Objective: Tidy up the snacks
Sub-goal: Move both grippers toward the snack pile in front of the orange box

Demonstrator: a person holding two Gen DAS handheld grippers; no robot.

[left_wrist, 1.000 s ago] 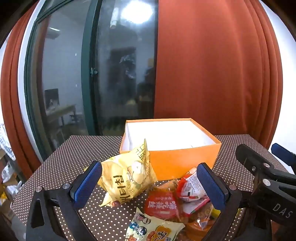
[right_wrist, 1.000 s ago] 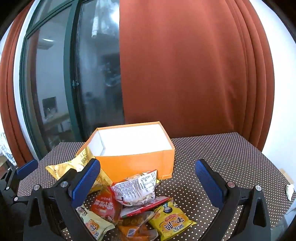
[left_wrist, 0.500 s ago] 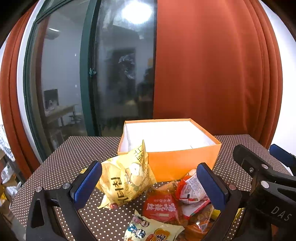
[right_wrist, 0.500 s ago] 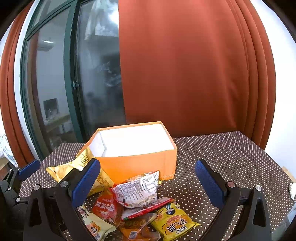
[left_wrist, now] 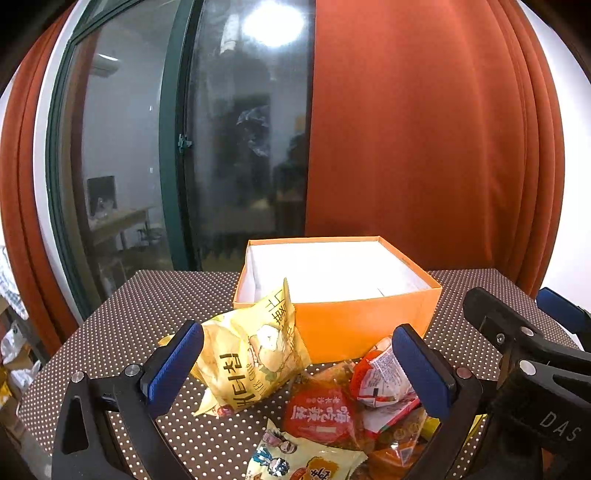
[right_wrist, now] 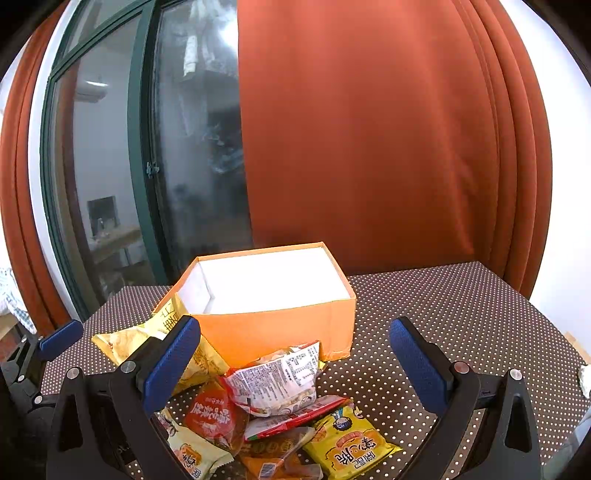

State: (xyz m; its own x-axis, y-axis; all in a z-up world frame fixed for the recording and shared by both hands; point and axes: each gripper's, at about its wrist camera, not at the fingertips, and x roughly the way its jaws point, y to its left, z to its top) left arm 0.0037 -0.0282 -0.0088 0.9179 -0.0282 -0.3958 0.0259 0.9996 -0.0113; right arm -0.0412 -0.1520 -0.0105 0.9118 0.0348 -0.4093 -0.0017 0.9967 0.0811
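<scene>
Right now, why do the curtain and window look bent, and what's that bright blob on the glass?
Both wrist views use fisheye lenses, so the orange curtain and green window frame bow outward, with dark corners. In the left wrist view, the blob looks like a lamp's glare on the glass; the right wrist view shows a fainter one.

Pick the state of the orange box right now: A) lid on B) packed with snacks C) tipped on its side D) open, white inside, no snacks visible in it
D: the box stands upright and lidless, its white interior bare, while the snacks lie piled on the table in front of it.
</scene>
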